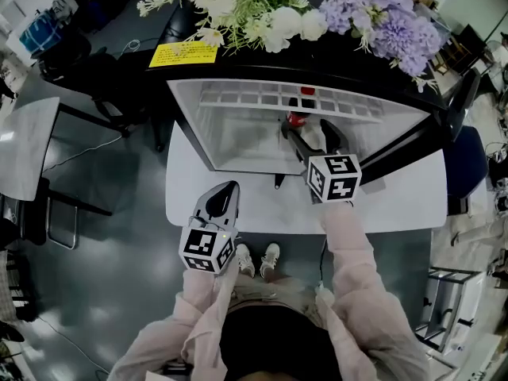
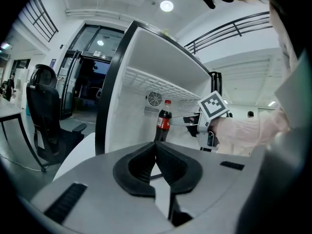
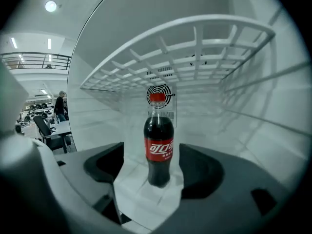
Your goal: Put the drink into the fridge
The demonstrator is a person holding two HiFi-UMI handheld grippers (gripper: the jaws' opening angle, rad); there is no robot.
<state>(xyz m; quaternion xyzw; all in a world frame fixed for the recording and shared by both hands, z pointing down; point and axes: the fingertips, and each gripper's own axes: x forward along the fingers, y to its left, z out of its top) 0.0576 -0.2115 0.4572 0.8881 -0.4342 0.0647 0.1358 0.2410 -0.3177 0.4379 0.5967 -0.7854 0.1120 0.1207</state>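
The left gripper (image 2: 156,149) has its two jaws pressed together at the tips and nothing is between them. It stays outside the fridge (image 1: 238,137), above the white table (image 1: 190,201). From this gripper, the drink is ahead and a little to the right, well apart from it.

There is one drink, a bottle (image 3: 158,143). It is a clear plastic bottle filled with dark cola, with a red cap and a red label that carries white characters. It stands upright on the white floor inside the fridge, under the one white wire shelf (image 3: 195,48) and in front of one round fan grille (image 3: 168,94) on the back wall.

The right gripper (image 1: 308,132) reaches into the fridge with its jaws wide apart. The bottle stands in the opening between the two jaws, near their tips, and a gap shows on each side, so the pads do not touch it and this gripper holds nothing.

In all I count two grippers, one bottle and one fridge.
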